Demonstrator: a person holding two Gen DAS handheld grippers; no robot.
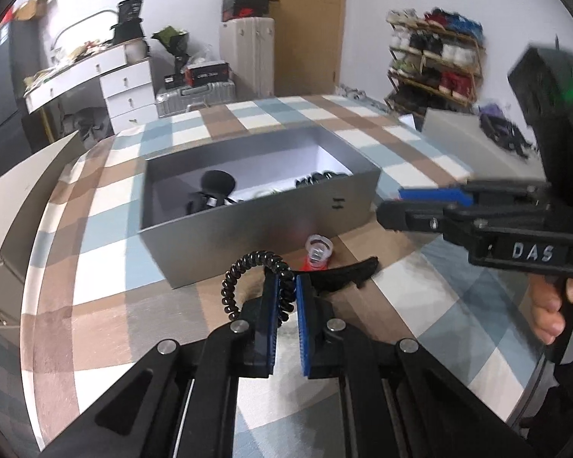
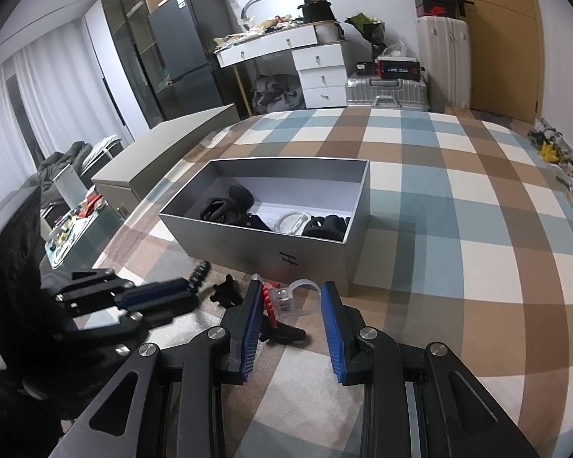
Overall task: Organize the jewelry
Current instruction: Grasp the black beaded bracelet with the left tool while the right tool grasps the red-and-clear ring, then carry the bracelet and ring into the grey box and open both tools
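Note:
My left gripper (image 1: pixel 288 278) is shut on a black spiral hair tie (image 1: pixel 229 286), whose loop arches up to the left of the blue pads. In the right wrist view the left gripper (image 2: pixel 193 294) sits blurred at the left with the coil (image 2: pixel 200 270) at its tip. My right gripper (image 2: pixel 290 286) is open, its pads well apart over a clear plastic piece (image 2: pixel 286 299) and a red claw clip (image 2: pixel 267 299) on the cloth; from the left wrist it (image 1: pixel 389 204) hovers beside the open grey box (image 1: pixel 248 229). The box (image 2: pixel 286 252) holds black hair ties and a clear bangle.
A black hair clip (image 1: pixel 347 274) lies on the checked cloth (image 2: pixel 439 229) in front of the box, and a small black clip (image 2: pixel 225 292) lies nearby. A beige box (image 2: pixel 160 152) stands at the table's left edge. A hand (image 1: pixel 550 305) holds the right gripper.

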